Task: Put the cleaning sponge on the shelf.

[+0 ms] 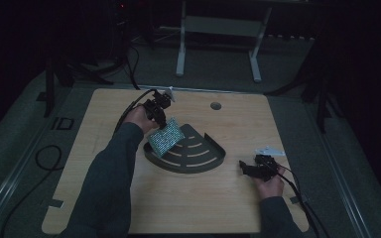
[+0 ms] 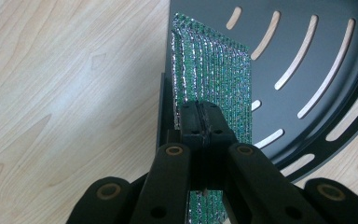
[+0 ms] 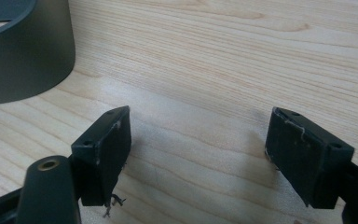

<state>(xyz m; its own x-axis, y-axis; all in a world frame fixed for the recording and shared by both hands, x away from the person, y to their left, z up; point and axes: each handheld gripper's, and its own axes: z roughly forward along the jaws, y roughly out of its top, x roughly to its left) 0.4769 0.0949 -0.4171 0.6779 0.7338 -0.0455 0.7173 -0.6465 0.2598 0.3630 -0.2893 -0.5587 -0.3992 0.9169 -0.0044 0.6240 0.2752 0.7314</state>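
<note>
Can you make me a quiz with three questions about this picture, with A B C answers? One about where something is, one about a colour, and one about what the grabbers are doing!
1. Where is the sparkly pad?
A. Over the left side of the dark tray
B. On the floor
C. At the table's right edge

2. What colour is the sparkly pad?
A. Red
B. Green with silver glints
C. Yellow

3. What is the right gripper doing?
A. Squeezing the pad
B. Holding the tray
C. Open, with nothing between its jaws

Answers:
1. A, the high view shows the pad held above the tray's left part.
2. B, the left gripper view shows green with shiny silver lines.
3. C, the right gripper view shows its jaws wide apart over bare wood; the left gripper pinches the pad.
</note>
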